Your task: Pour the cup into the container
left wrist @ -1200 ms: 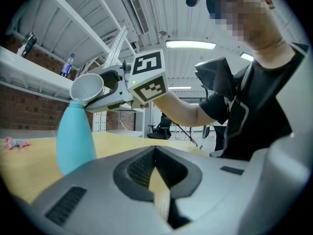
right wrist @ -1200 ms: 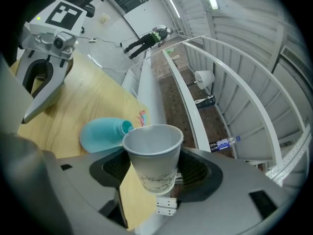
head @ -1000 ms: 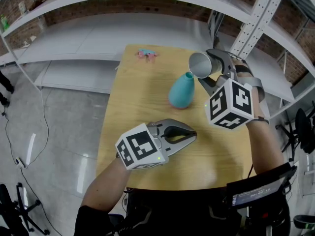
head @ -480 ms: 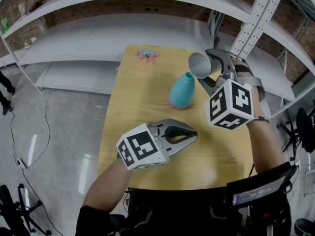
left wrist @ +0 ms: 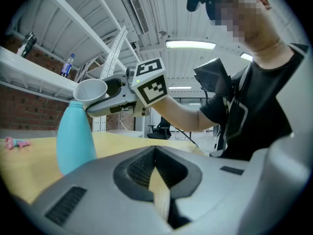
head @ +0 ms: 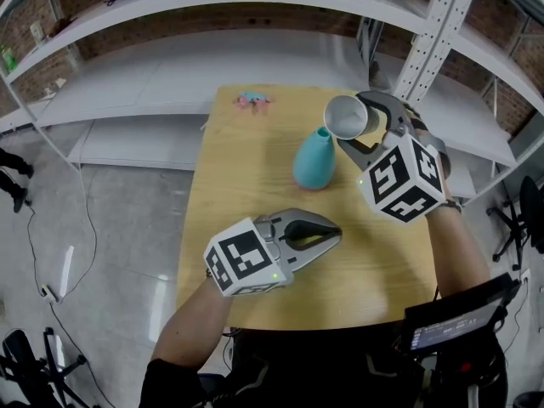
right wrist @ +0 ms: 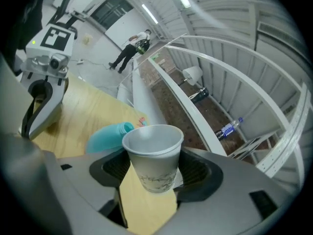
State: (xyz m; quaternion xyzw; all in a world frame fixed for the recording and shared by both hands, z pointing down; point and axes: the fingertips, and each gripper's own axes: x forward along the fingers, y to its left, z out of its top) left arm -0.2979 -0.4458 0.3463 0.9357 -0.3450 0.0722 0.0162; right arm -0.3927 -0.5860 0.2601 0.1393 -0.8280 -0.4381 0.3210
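My right gripper (head: 350, 124) is shut on a white paper cup (head: 346, 116), held tipped in the air just above and right of the teal container's neck. The teal narrow-necked container (head: 314, 160) stands upright on the wooden table (head: 255, 185). In the right gripper view the cup (right wrist: 152, 155) sits between the jaws, with the container (right wrist: 110, 135) behind it. My left gripper (head: 337, 230) hovers low near the table's front, shut with nothing in it. The left gripper view shows the cup (left wrist: 91, 89) over the container (left wrist: 74, 136).
A small pink and blue object (head: 253, 99) lies at the table's far edge. White metal shelving (head: 255, 49) runs behind the table, with a perforated post (head: 433, 32) at the right. Grey floor (head: 119, 228) lies to the left.
My right gripper has rolled a little with the cup in it, so its marker cube sits at a new angle. The left gripper and the container have stayed put.
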